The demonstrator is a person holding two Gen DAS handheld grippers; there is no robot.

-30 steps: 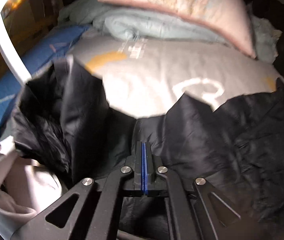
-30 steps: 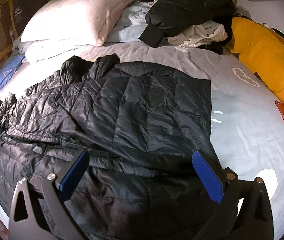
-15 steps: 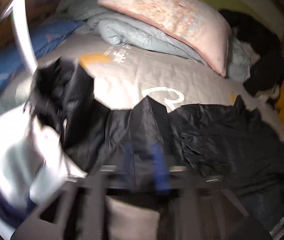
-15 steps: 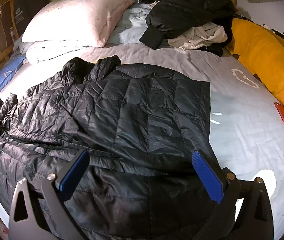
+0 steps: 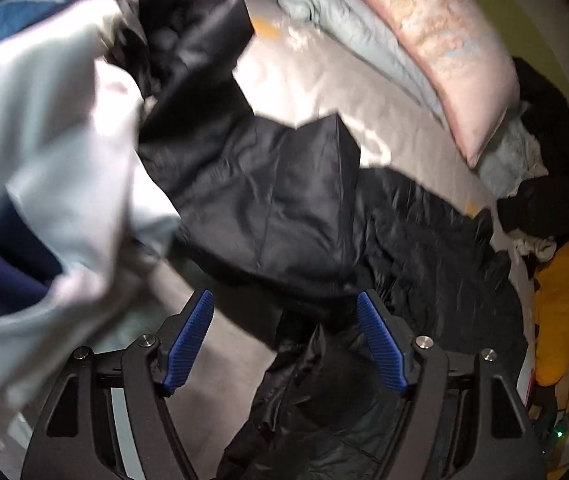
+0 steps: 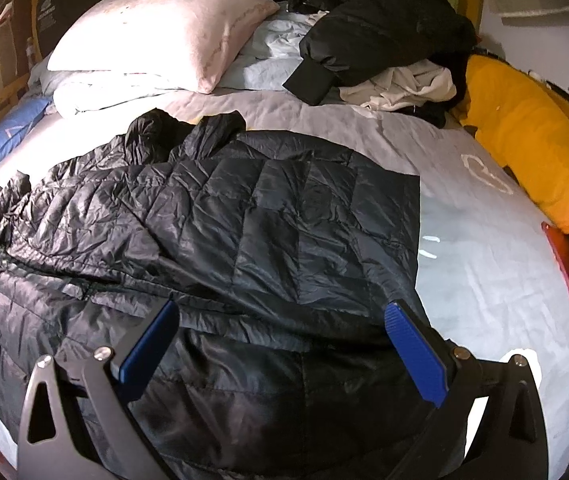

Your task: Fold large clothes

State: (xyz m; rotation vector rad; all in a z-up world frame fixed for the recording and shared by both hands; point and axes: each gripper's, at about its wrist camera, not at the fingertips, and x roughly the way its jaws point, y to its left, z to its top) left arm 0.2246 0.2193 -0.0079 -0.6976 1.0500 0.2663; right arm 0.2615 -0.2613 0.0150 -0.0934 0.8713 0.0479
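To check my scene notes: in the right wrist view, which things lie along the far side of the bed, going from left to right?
Pink pillow → pale blue bedding → black coat → white garment → yellow cushion.

Left gripper (image 5: 284,332): jaws apart, have just been opening, blue pads (image 5: 190,338) face each other across a wide gap. Nothing clamped; dark cloth shows past and below the gap, pads not pressing on it. Gripper pitched steeply down, view blurred and tilted. Right gripper (image 6: 280,344): jaws spread wide, blue pads (image 6: 414,354) clear on both sides, black finger frames in the lower corners. Pointed down, hanging over the dark cloth with nothing pinched between the pads; can't tell if the tips touch the cloth. View sharp. No hand or sleeve visible in either view.
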